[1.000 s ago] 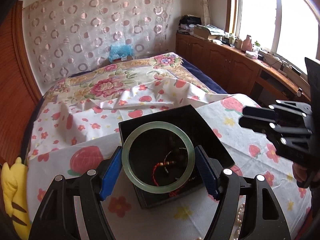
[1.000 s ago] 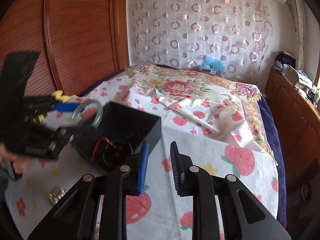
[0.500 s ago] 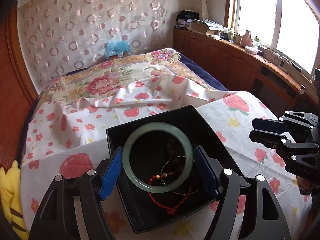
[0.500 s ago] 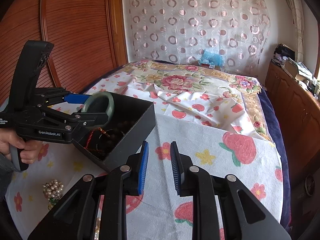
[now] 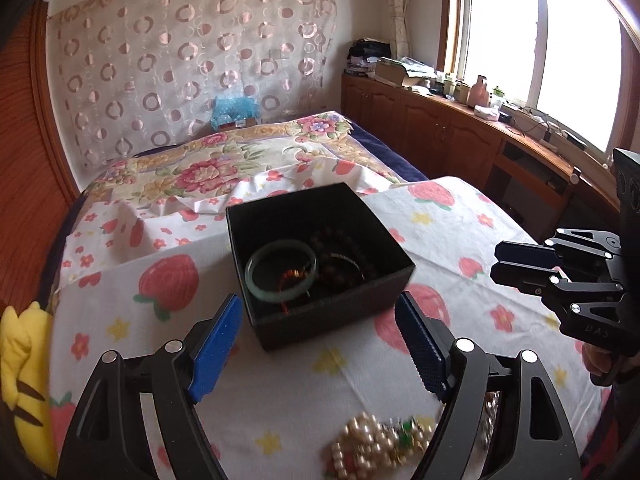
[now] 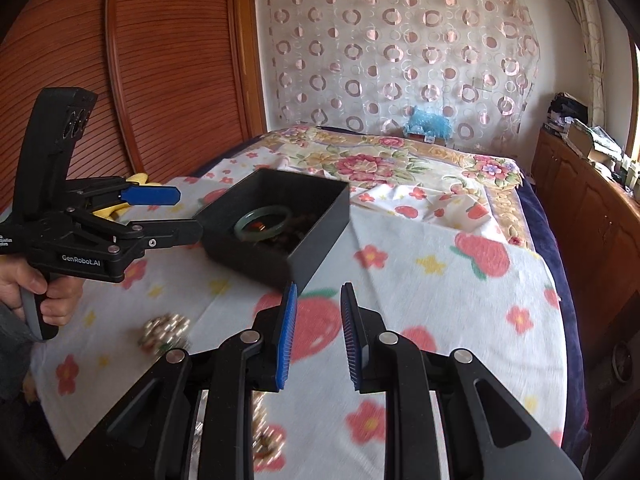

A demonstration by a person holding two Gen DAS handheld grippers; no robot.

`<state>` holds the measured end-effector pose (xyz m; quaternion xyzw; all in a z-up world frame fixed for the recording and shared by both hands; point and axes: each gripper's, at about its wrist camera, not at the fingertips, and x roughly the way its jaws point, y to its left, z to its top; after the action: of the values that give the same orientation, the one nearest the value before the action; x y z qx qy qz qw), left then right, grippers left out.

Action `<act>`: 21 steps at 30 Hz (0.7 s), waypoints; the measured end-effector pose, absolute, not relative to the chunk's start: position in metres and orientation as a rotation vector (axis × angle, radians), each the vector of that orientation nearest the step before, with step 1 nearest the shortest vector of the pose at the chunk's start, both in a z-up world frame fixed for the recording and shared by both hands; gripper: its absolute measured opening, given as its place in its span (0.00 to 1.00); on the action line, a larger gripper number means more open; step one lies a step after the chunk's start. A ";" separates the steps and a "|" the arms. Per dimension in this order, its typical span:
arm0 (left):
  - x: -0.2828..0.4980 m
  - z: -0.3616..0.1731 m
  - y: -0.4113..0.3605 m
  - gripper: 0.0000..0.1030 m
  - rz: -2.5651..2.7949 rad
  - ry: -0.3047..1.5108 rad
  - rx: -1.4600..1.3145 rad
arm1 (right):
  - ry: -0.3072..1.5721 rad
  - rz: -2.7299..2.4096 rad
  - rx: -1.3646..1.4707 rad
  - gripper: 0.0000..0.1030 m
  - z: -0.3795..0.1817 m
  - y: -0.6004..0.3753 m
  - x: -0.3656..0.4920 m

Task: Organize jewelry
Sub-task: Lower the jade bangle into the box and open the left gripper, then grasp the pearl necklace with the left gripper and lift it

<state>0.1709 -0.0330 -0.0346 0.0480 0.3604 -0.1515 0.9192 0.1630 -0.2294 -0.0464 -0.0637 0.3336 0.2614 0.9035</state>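
Note:
A black open box [image 5: 340,312] sits on the strawberry-print cloth on the bed; it also shows in the right wrist view [image 6: 312,240]. A pale green jade bangle [image 5: 280,270] lies inside it on dark bead bracelets [image 5: 344,256] and a red cord; the bangle also shows in the right wrist view [image 6: 262,224]. My left gripper [image 5: 320,340] is open and empty, just short of the box's near wall. My right gripper [image 6: 318,336] is nearly shut and empty, near the box's front corner. A pearl jewelry pile [image 5: 376,444] lies under my left gripper.
A yellow plush toy [image 5: 22,376] lies at the bed's left edge. The pearl pile also shows in the right wrist view [image 6: 162,332]. A wooden wardrobe [image 6: 120,80] stands left of the bed, a cabinet with clutter [image 5: 460,120] on the right under the window.
My left gripper has opened and let go of the jade bangle, which now lies in the box. The gripper has drawn back from the box. My right gripper has stayed nearly shut.

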 end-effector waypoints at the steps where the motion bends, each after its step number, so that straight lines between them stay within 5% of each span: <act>1: 0.162 -0.036 -0.032 0.73 -0.311 0.738 0.100 | 0.690 0.540 -0.129 0.24 -0.047 -0.230 0.157; 5: 0.138 -0.041 -0.028 0.73 -0.313 0.743 0.091 | 0.706 0.531 -0.122 0.24 -0.055 -0.231 0.127; 15: 0.095 -0.058 -0.013 0.73 -0.301 0.778 0.043 | 0.753 0.502 -0.069 0.48 -0.082 -0.244 0.079; 21: 0.078 -0.074 -0.008 0.73 -0.290 0.813 0.033 | 0.777 0.486 -0.063 0.53 -0.093 -0.250 0.066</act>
<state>0.0785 -0.0079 -0.0740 0.0160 0.3941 -0.1405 0.9081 0.0663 -0.2499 -0.0930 -0.0304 0.3749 0.2344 0.8964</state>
